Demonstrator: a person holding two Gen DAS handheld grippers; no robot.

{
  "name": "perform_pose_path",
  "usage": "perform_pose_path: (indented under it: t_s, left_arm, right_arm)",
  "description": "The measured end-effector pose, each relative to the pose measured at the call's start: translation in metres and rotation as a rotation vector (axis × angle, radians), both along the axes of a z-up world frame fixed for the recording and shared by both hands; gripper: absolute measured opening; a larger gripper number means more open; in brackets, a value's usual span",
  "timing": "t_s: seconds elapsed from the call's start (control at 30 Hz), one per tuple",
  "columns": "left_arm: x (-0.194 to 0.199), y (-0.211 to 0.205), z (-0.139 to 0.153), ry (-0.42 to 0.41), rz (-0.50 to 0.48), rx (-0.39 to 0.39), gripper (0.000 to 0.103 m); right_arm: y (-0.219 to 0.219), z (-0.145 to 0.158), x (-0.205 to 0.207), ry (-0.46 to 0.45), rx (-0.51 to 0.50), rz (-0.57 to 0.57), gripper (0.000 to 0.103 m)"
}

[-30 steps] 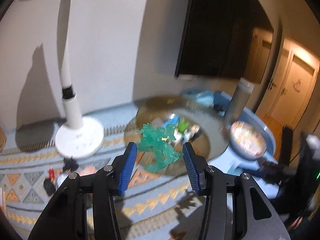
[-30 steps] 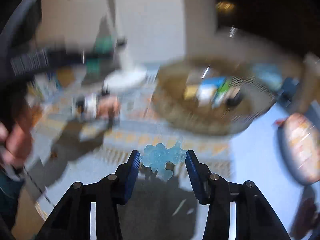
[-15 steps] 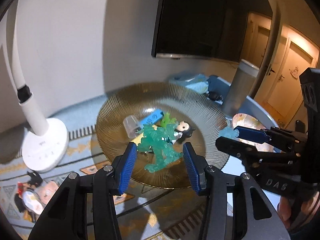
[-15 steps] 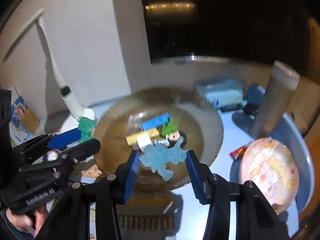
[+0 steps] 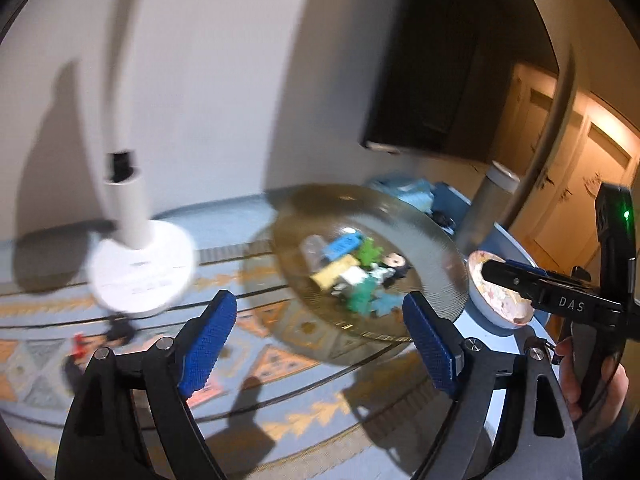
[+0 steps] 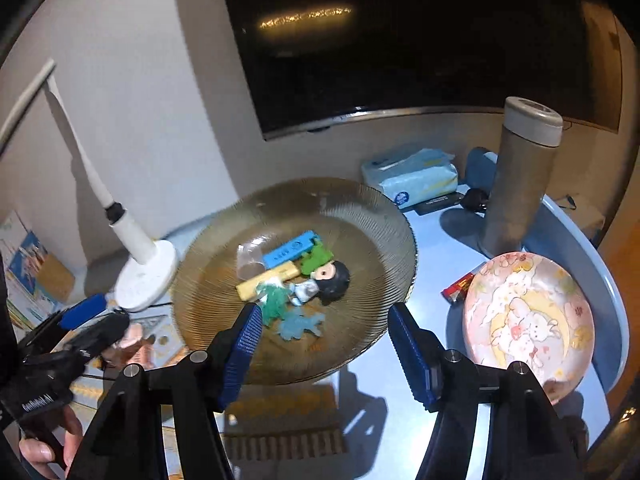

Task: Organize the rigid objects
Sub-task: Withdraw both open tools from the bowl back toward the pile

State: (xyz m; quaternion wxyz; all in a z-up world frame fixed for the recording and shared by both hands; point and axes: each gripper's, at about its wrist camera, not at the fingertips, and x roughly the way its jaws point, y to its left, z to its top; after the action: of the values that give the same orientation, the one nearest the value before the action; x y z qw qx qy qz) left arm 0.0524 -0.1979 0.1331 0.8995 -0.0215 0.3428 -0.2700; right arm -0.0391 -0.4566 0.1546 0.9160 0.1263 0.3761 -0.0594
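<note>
A ribbed amber glass plate (image 6: pixel 360 208) (image 5: pixel 440 248) holds several small toys: a blue block (image 6: pixel 292 249), a yellow block (image 6: pixel 268 280), a dark-haired figurine (image 6: pixel 330 276), a green translucent figure (image 6: pixel 274 300) (image 5: pixel 360 296) and a pale blue translucent figure (image 6: pixel 298 326) (image 5: pixel 388 302). My right gripper (image 6: pixel 324 348) is open and empty above the plate's near rim. My left gripper (image 5: pixel 320 340) is open and empty, left of the plate and above the patterned mat.
A white lamp base (image 5: pixel 140 268) (image 6: pixel 146 276) stands left of the plate. Small figures (image 5: pixel 100 344) lie on the mat near it. A pink floral plate (image 6: pixel 528 316), a grey thermos (image 6: pixel 520 180) and a tissue pack (image 6: pixel 416 176) are on the right.
Both grippers have opened and let go of their figures, which now lie on the amber plate. My left gripper has swung back to the left, with motion blur.
</note>
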Motion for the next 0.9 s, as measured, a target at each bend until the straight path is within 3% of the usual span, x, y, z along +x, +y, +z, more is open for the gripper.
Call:
perform_pose_path:
  t_s: [0.2, 0.23, 0.27, 0.37, 0.47, 0.6, 0.7, 0.73, 0.9]
  left_arm:
    - [-0.038, 0.088, 0.032, -0.080, 0.137, -0.021, 0.084]
    - [-0.046, 0.103, 0.033, -0.091, 0.160, -0.025, 0.090]
    - [-0.055, 0.125, 0.029, -0.101, 0.200, -0.018, 0.103]
    - [-0.067, 0.175, 0.004, -0.072, 0.324, -0.004, 0.102]
    - [-0.066, 0.212, -0.038, 0.005, 0.432, 0.065, 0.102]
    - [-0.063, 0.232, -0.085, 0.038, 0.497, 0.169, 0.102]
    - [-0.062, 0.230, -0.106, 0.043, 0.496, 0.229, 0.102]
    - [-0.062, 0.230, -0.110, 0.069, 0.491, 0.246, 0.102]
    - [-0.074, 0.212, -0.106, -0.008, 0.426, 0.325, 0.102]
  right_arm:
    - [0.058, 0.014, -0.017, -0.036, -0.015, 0.110, 0.065]
    - [0.068, 0.014, -0.020, -0.041, -0.016, 0.132, 0.065]
    - [0.077, 0.013, -0.024, -0.048, -0.016, 0.154, 0.069]
    - [0.114, -0.005, -0.040, -0.070, -0.014, 0.218, 0.089]
    - [0.143, -0.035, -0.046, -0.050, -0.029, 0.280, 0.089]
    - [0.175, -0.087, -0.051, -0.022, -0.124, 0.317, 0.089]
    - [0.182, -0.103, -0.049, -0.006, -0.167, 0.322, 0.089]
    - [0.182, -0.107, -0.048, -0.003, -0.177, 0.325, 0.089]
    - [0.172, -0.128, -0.032, 0.094, -0.137, 0.323, 0.089]
